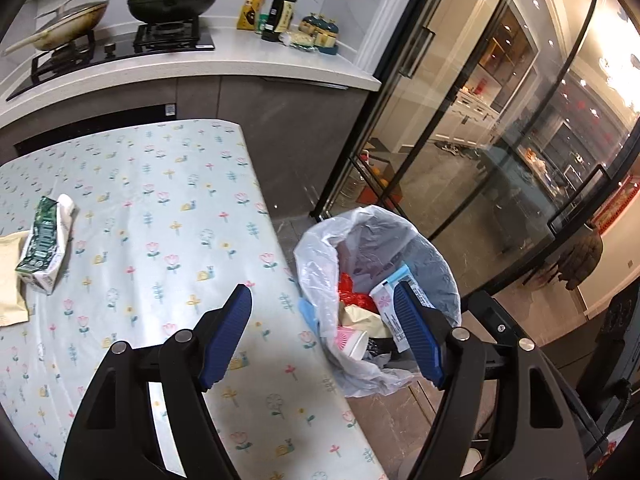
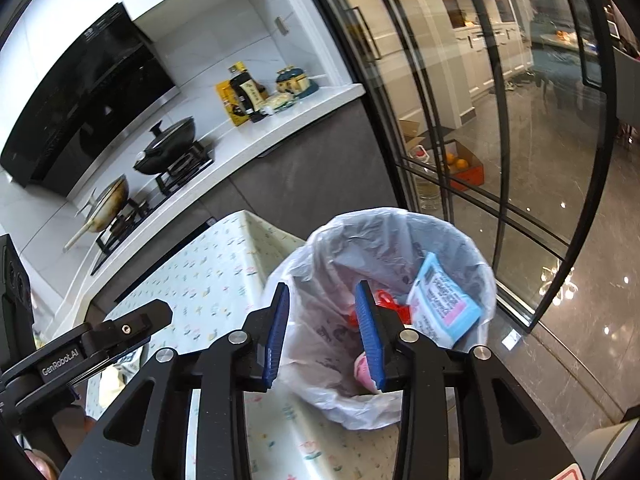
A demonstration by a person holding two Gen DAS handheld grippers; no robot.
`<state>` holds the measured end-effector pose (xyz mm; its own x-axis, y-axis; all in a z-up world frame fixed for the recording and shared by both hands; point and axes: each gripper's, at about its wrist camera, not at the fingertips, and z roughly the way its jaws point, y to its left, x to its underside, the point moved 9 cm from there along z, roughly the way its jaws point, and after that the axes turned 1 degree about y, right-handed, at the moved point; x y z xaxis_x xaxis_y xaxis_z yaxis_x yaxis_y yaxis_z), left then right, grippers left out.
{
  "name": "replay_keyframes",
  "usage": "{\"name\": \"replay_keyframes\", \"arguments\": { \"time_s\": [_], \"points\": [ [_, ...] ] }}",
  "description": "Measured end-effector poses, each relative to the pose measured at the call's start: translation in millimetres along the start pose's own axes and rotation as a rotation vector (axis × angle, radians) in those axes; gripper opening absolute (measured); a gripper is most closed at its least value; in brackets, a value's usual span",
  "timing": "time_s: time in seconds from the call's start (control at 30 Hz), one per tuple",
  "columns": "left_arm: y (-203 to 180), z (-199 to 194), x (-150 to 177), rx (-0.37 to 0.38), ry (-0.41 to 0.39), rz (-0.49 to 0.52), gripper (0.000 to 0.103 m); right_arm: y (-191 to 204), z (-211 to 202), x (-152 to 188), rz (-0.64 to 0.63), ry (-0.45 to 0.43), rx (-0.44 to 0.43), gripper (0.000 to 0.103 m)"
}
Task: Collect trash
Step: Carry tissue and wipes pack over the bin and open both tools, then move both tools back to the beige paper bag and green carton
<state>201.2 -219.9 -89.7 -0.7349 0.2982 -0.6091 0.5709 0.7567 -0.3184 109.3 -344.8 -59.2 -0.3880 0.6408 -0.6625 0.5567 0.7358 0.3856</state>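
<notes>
Bin already holds several wrappers; green carton and beige packet left on table; left gripper wide, right gripper part-open, both empty

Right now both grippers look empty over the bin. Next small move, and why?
Probably swing the left gripper left toward the green-and-white carton on the table. Both it and the right gripper are open and hold nothing. The bin already has wrappers inside, while the carton and a beige packet beside it lie on the cloth.
</notes>
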Motion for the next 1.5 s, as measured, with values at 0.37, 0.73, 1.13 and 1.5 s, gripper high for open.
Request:
{"name": "replay_keyframes", "arguments": {
  "time_s": [0.37, 0.73, 1.13, 1.5],
  "points": [
    [77, -43, 11, -0.105, -0.063, -0.096, 0.078, 67, -3, 25, -0.099, 0.024, -0.056, 0.049],
    [181, -84, 33, -0.218, -0.100, -0.235, 0.084, 142, 10, 64, -0.183, 0.084, -0.117, 0.056],
    [305, -116, 64, -0.315, -0.103, -0.408, 0.089, 237, 41, 123, -0.286, 0.177, -0.177, 0.065],
    [393, -102, 76, -0.323, -0.053, -0.526, 0.089, 311, 95, 171, -0.361, 0.269, -0.197, 0.068]
  ]
}}
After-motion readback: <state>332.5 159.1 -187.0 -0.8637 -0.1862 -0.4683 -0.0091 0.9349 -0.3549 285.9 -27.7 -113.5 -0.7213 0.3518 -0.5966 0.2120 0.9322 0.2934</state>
